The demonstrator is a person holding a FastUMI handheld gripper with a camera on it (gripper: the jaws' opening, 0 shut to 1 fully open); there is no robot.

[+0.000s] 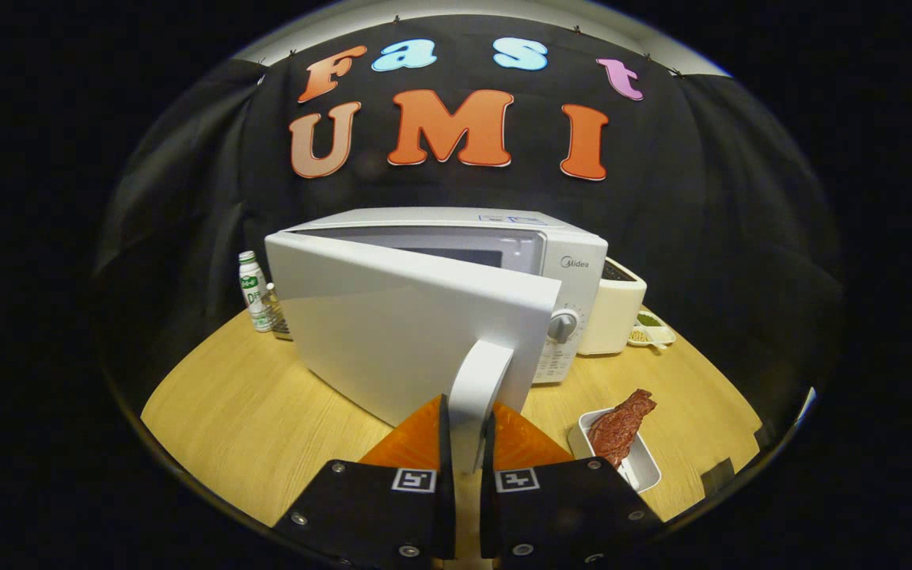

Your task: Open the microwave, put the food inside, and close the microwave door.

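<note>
A white microwave [563,269] stands at the back of the wooden table [250,412]. Its door [393,340] is swung partly open toward me, hinged on the left. The door's white handle [478,396] runs down between my two fingers, and my gripper [465,443] is shut on it. The food, a slab of dark red meat [618,431], lies in a white rectangular tray [646,467] on the table, to the right of my fingers. The door hides most of the oven's inside.
A small white bottle with a green label [252,291] stands left of the microwave. A cream-coloured appliance [614,313] sits right of it, with a small white dish of green and yellow bits [650,328] beside that. Bare tabletop lies to the left of my fingers.
</note>
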